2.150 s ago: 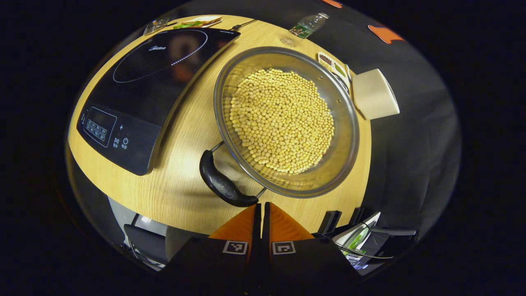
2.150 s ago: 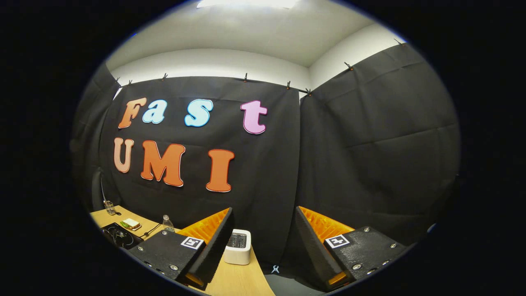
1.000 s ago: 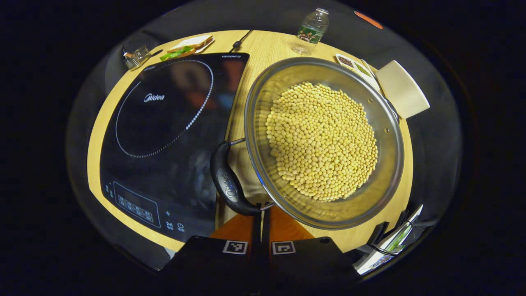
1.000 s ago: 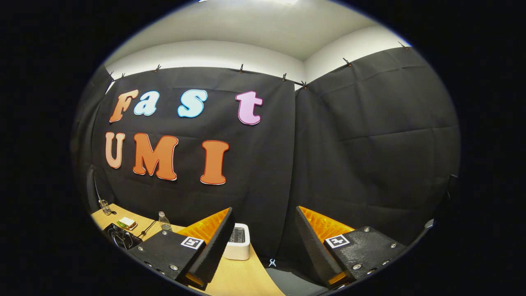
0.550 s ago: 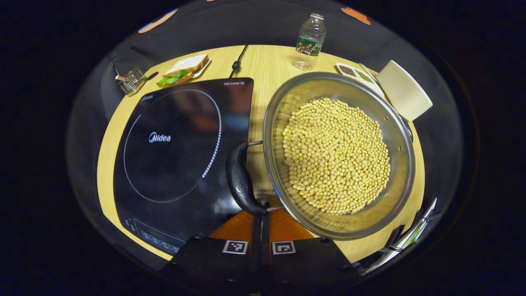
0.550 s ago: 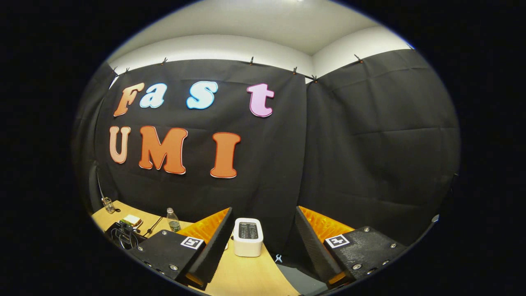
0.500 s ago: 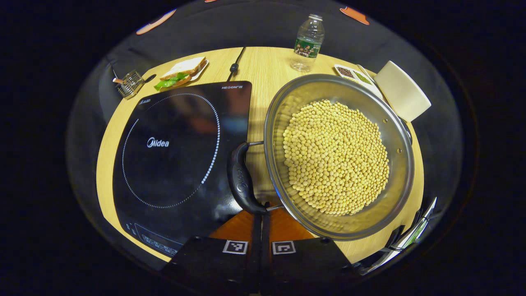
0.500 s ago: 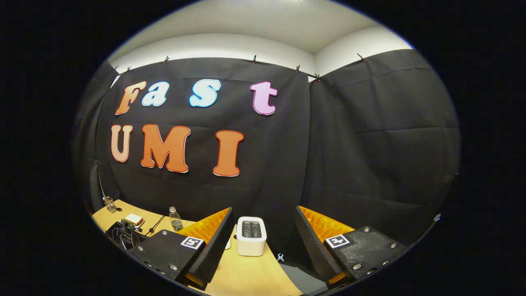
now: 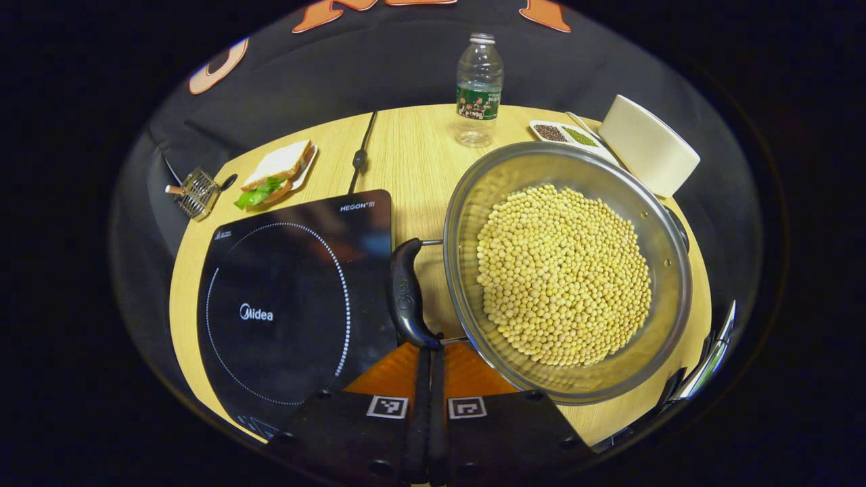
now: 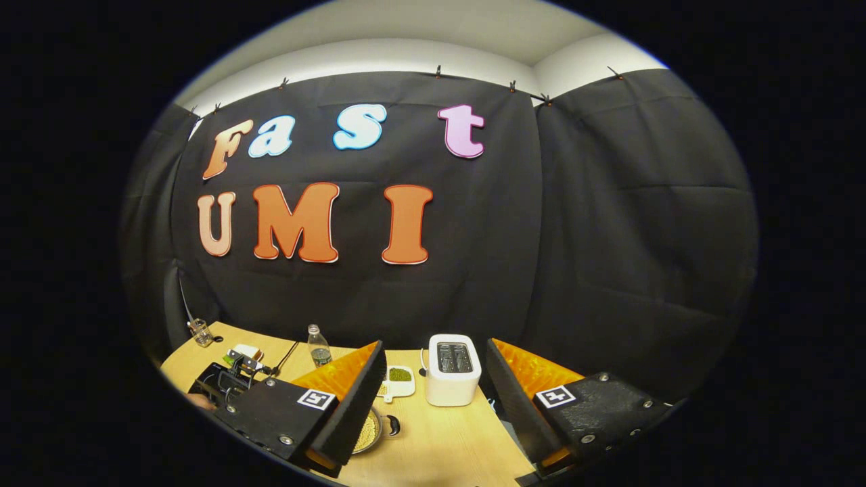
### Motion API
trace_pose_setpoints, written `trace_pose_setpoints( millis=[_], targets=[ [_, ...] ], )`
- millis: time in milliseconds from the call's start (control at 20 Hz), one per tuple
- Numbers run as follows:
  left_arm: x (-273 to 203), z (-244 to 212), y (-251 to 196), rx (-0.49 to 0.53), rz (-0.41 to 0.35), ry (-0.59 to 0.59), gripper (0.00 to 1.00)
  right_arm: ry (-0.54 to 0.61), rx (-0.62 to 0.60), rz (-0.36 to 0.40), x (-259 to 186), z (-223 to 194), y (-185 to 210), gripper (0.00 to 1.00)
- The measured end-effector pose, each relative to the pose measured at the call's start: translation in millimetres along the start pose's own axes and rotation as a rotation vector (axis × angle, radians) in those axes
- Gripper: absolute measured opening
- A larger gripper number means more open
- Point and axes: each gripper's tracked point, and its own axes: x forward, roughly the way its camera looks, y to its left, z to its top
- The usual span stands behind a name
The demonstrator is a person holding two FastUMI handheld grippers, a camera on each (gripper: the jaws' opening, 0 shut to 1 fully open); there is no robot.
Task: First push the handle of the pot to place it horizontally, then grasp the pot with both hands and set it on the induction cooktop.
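The left gripper (image 9: 429,352), fingers pressed together w/ nothing between, had its tips at the near end of the pot's black handle (image 9: 404,295). The pot (image 9: 567,270) (full of yellow beans) sat on the table (image 9: 413,155), right of the cooktop (image 9: 291,304). The right gripper (image 10: 433,389) hung spread wide, toaster (image 10: 452,368) beyond.

Bean-filled steel pot (image 9: 666,270) beside black induction cooktop (image 9: 291,304)
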Motion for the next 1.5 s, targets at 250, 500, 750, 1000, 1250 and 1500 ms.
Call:
trace_pose_setpoints(
  millis=[250, 500, 750, 1000, 1250, 1500],
  targets=[
    [-1, 14, -10, 0.029, -0.039, -0.023, 0.08, 0.100, 0.003, 0.031, 13, -33, 18, 0.92],
    [-52, 44, -14, 0.020, -0.158, -0.086, 0.08, 0.204, 0.017, 0.063, 36, -66, 36, 0.93],
    [-76, 88, -15, -0.071, -0.268, -0.132, 0.61, 0.314, 0.026, 0.122, 58, -102, 65, 0.93],
    [-50, 84, -18, -0.100, -0.270, -0.088, 0.95, 0.442, 0.053, 0.159, 76, -150, 85, 0.94],
    [-22, 81, -14, -0.099, -0.218, -0.081, 0.99, 0.556, 0.057, 0.156, 92, -192, 94, 0.94],
    [-3, 75, -15, -0.107, -0.215, -0.050, 0.99, 0.646, 0.047, 0.151, 98, -224, 96, 0.94]
  ],
)
